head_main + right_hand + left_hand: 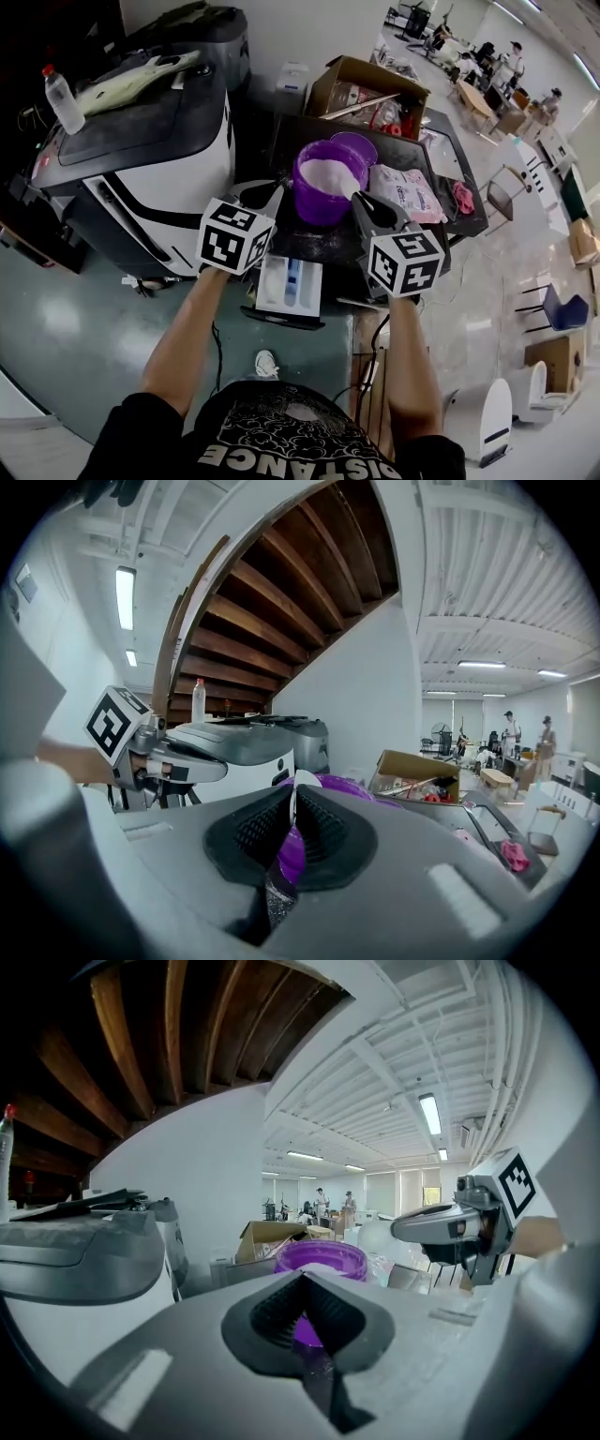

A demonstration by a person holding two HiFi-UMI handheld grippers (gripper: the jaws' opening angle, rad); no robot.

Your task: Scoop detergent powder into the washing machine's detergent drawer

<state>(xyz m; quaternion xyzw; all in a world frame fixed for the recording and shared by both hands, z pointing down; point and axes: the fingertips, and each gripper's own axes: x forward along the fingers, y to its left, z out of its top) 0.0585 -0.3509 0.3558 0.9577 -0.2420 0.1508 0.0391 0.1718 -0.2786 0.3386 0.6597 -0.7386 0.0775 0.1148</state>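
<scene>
Purple tub (pixel 319 204) of white powder (pixel 328 174) stands just ahead of the two tools, between their tips. The left gripper (pixel 276 194) and right gripper (pixel 362 201) are both pressed together and empty. The open drawer (pixel 285 310) sits below the tub, nearer the person.

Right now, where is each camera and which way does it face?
Left gripper view: on the left hand-held gripper, level along its jaws toward the purple tub; right hand-held gripper shows.
Right gripper view: on the right one, facing tub and washing machine; left one shows.
Head view: on the person's head, steeply down at tub and detergent drawer; both arms show.
Shared: the tub.
</scene>
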